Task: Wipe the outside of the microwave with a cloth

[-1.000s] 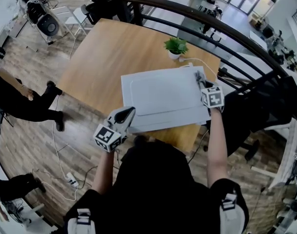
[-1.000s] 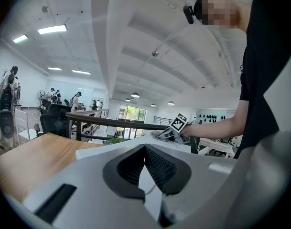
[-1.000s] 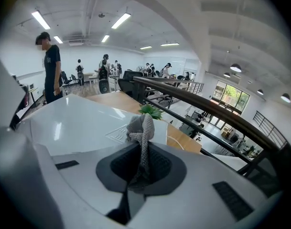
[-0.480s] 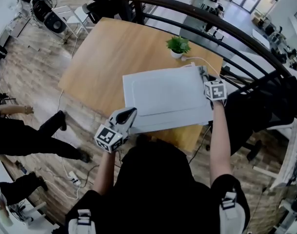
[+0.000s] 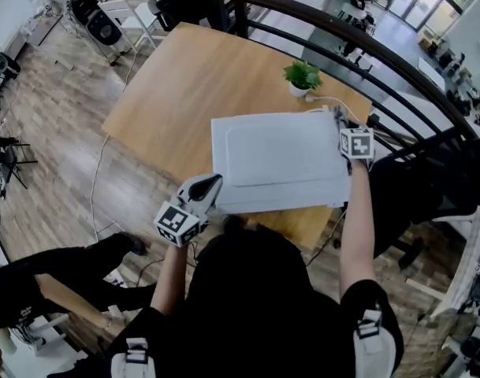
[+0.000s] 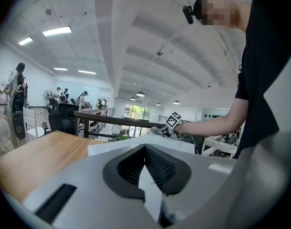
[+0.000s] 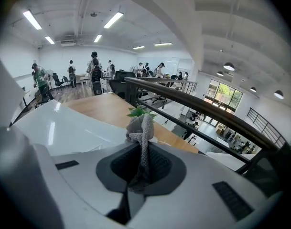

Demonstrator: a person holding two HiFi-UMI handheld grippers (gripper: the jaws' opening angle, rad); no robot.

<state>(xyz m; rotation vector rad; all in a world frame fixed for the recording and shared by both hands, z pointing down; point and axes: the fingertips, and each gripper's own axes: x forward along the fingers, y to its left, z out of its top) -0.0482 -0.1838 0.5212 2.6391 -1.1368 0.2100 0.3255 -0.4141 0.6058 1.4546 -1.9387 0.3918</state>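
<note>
Right gripper view shows the right gripper [image 7: 143, 162] clamped on a grey knitted cloth [image 7: 141, 128], bunched at the back right corner of the smooth white boxy microwave [image 5: 275, 160] by the wooden table's [image 5: 169, 93] near edge. Left gripper [image 6: 145, 149], jaws together and empty, sits off the front left corner. A second ago the cloth was further forward along the right edge
</note>
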